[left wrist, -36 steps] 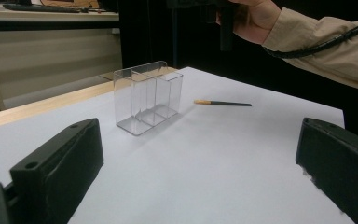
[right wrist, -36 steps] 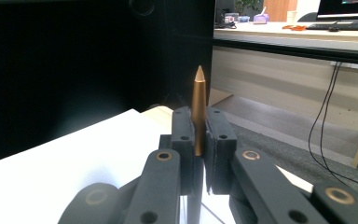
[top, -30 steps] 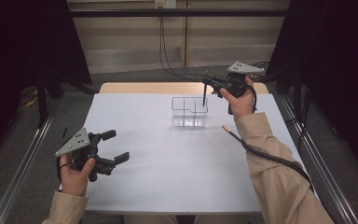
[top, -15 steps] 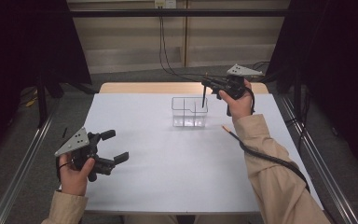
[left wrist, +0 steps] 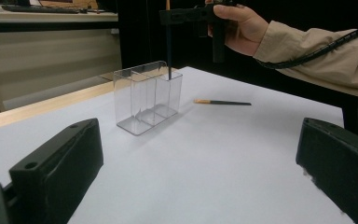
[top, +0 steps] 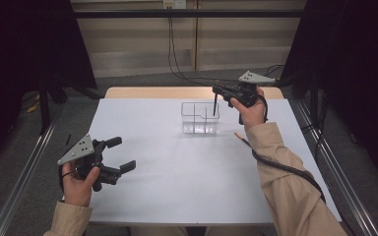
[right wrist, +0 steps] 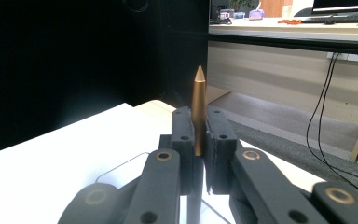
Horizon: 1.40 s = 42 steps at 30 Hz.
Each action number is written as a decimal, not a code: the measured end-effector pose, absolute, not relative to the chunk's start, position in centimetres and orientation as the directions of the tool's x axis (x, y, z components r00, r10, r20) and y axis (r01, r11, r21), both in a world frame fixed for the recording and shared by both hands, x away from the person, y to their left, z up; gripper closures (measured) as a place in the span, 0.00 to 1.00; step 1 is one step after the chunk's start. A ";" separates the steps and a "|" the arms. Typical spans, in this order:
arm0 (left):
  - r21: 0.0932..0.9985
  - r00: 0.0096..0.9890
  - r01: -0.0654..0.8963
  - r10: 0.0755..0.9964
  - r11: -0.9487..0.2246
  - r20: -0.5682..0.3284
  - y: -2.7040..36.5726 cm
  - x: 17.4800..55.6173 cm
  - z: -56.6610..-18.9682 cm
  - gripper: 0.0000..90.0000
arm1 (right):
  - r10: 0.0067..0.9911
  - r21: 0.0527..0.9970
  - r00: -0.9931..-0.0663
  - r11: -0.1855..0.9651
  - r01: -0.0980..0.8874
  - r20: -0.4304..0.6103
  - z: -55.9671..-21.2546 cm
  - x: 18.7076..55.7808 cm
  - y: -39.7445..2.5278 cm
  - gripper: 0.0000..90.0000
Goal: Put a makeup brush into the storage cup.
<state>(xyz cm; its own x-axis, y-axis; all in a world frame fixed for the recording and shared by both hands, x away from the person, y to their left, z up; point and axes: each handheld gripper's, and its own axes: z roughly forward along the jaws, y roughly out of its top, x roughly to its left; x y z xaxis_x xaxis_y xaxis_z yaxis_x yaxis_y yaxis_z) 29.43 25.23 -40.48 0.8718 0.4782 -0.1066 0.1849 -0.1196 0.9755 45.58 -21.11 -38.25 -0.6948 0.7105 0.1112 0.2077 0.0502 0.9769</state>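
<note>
You are holding a dark, slim pencil with a bare wooden sharpened end [right wrist: 198, 112] upright in your right gripper [top: 222, 91], its jaws pressed together on the shaft so that the pointed tip is sticking up and the lower end is dipping into the right-hand compartment of the clear plastic divided holder [top: 200, 118] standing near the far edge of the white counter [top: 187, 187]. In the left gripper view the pencil's lower end appears to be just inside the rim rather than resting on the bottom, so the step in hand looks like the lowering of the pencil into the holder. A second dark pencil with an orange-tan end [left wrist: 222, 102] is lying flat on the counter, just beside the holder on its right. Your left gripper [top: 120, 155] is waiting near the counter's near left corner with its jaws spread wide and holding nothing. The next move probably calls for keeping the shaft vertical, easing it deeper between the walls, then releasing the pinch before going for the pencil on the counter.
</note>
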 end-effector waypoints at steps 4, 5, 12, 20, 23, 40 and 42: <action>0.975 0.871 0.189 0.479 -0.121 -0.109 25.1 29.4 -40.5 0.01 | 0.712 0.977 -0.693 0.047 0.209 0.114 -38.5 45.5 -21.3 0.93; 0.975 0.872 0.188 0.477 -0.121 -0.108 25.1 29.4 -40.5 0.01 | 0.710 0.977 -0.694 0.048 0.210 0.115 -38.6 45.5 -21.3 0.93; 0.975 0.875 0.185 0.472 -0.125 -0.105 25.0 29.4 -40.5 0.01 | 0.707 0.974 -0.698 0.060 0.219 0.113 -39.1 45.3 -21.2 0.93; 0.974 0.874 0.185 0.475 -0.129 -0.103 25.0 29.4 -40.5 0.01 | 0.704 0.972 -0.700 0.064 0.225 0.116 -39.4 45.1 -21.2 0.93; 0.974 0.873 0.185 0.476 -0.128 -0.103 25.0 29.4 -40.5 0.01 | 0.701 0.972 -0.704 0.068 0.225 0.114 -39.5 45.1 -21.1 0.93; 0.974 0.874 0.187 0.475 -0.129 -0.105 24.9 29.4 -40.5 0.01 | 0.690 0.969 -0.715 0.083 0.233 0.113 -39.5 44.7 -21.0 0.93; 0.974 0.874 0.183 0.475 -0.130 -0.101 24.9 29.4 -40.5 0.01 | 0.689 0.969 -0.716 0.084 0.233 0.113 -39.5 44.7 -21.0 0.93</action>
<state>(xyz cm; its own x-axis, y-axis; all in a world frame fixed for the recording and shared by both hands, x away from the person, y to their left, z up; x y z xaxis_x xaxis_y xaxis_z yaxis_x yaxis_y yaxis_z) 29.43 24.95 -40.51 0.8744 0.4746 -0.1011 0.1832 -0.1298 0.9745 44.68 -21.02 -39.53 -0.7158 0.6891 0.1127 0.2334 0.0840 0.9688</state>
